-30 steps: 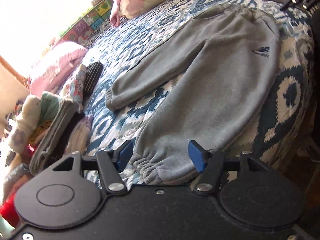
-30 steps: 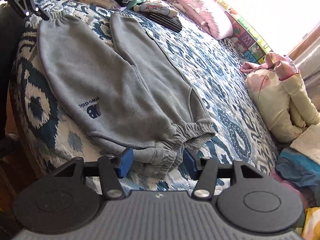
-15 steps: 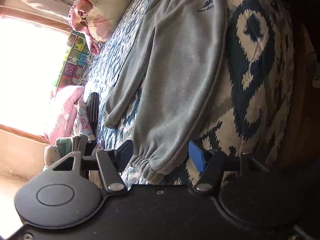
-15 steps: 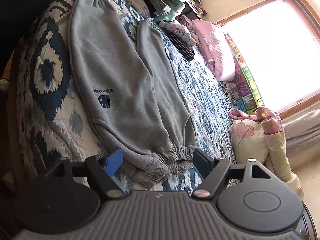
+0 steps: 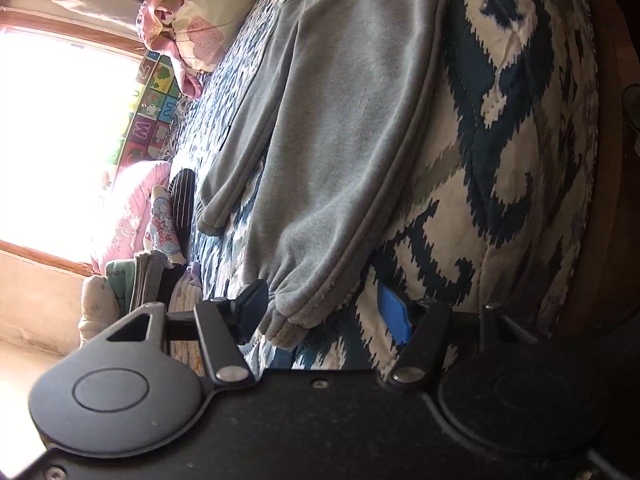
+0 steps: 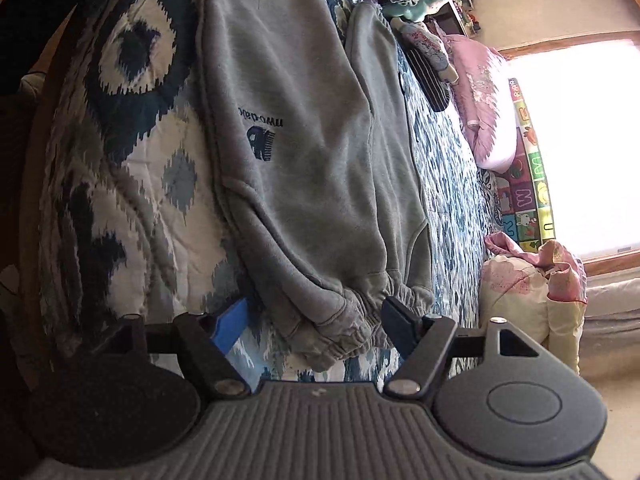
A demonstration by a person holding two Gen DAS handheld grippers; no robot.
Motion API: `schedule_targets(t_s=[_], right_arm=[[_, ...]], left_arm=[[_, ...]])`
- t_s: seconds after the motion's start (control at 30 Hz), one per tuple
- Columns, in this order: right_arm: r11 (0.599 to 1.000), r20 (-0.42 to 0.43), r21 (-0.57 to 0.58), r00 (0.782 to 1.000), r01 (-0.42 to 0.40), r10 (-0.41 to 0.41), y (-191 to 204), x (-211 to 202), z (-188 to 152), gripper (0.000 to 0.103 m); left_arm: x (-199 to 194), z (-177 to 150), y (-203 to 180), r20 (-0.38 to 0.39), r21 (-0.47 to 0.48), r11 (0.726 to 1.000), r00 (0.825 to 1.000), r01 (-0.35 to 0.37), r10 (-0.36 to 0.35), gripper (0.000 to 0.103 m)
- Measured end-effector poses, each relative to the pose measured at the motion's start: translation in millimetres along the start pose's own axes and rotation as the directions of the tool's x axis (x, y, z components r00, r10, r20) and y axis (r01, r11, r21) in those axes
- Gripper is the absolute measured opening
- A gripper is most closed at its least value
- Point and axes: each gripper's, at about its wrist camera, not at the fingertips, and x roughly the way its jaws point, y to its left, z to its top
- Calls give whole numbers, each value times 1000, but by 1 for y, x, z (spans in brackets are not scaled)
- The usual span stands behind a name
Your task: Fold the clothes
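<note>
Grey sweatpants (image 5: pixel 344 128) lie flat on a blue-and-white patterned quilt (image 5: pixel 512 128), along the near edge of the bed, legs side by side with a strip of quilt showing between them. Dark logo (image 6: pixel 262 136) on the thigh of the near leg.

Left gripper (image 5: pixel 324 314): jaws apart, nothing clamped. Near-leg cuff (image 5: pixel 292 320) sits right between the two fingers, close to the dark left finger (image 5: pixel 252 310); blue pad (image 5: pixel 394 318) on the other side is off the cloth, over bare quilt. Can't tell if the dark finger touches the cuff. Far-leg cuff (image 5: pixel 210 220) lies further up the bed, well apart from this gripper.

Right gripper (image 6: pixel 314 330): jaws apart, nothing clamped. Elastic waistband (image 6: pixel 348 328) bunches between the fingers, near-side corner hanging lowest in view. Blue pad (image 6: pixel 230 326) is just left of the fabric over quilt; dark finger (image 6: pixel 402 328) is at the gathered band, contact unclear.

Both views are rolled sideways, bed runs up the frame.

Other stuff: pink-and-cream pillow (image 6: pixel 524 300) past the waistband end, pink pillow (image 6: pixel 486 104) by the bright window (image 6: pixel 580 140), alphabet mat (image 6: pixel 528 176) along the far edge, striped dark item (image 5: pixel 182 200) and a stack of folded clothes (image 5: pixel 140 284) near the cuff end.
</note>
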Motion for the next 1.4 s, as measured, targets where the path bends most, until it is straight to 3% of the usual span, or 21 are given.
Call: schedule_targets(t_s=[0.1,0.17,0.4,0.43,0.47,0.53,0.7,0.87,1.0,1.03,1.13,1.3,1.4], right_arm=[[999,-19,-47,1000,1,-2,3,13,-5,68],[998,-4,-59,1000,13,-13,30,8,1,68],[976,60,-198,995,90,-80,45,20,-2,69],[980,63,-178,995,89,-79,42,18,-2,68],[983,66,-159,995,87,-77,38,17,-3,56],[989,73,-120,994,84,-75,30,13,-4,36],[997,90,-12,994,71,-70,9,4,-6,30],[980,101,200,994,14,-35,-43,-7,-6,23],[943,113,332,994,-30,-8,-78,-6,-14,22],[934,116,356,993,-39,-3,-86,-4,-17,21],[909,122,414,993,-57,6,-109,8,-23,17],[845,122,529,992,-81,19,-139,33,-34,14],[806,128,582,991,-111,44,-150,50,-40,14]], left_arm=[[2,-4,-3,1,1,1000,1000,-15,15,62],[4,-6,-6,3,12,999,999,-36,36,62],[14,-12,-15,29,42,992,992,-121,120,62],[15,-12,-16,37,47,990,991,-132,130,56],[16,-12,-13,37,41,990,990,-138,136,41],[16,-14,-6,26,26,989,989,-143,142,33],[17,-10,36,56,-111,990,994,-84,91,25],[28,-1,85,91,-237,971,995,-28,51,16],[36,6,124,122,-333,943,992,20,22,12],[38,8,134,130,-356,934,991,33,15,6],[44,14,164,155,-424,903,988,70,-4,6],[89,23,204,165,-510,853,986,112,-30,5],[106,32,215,169,-521,845,985,118,-34,5]])
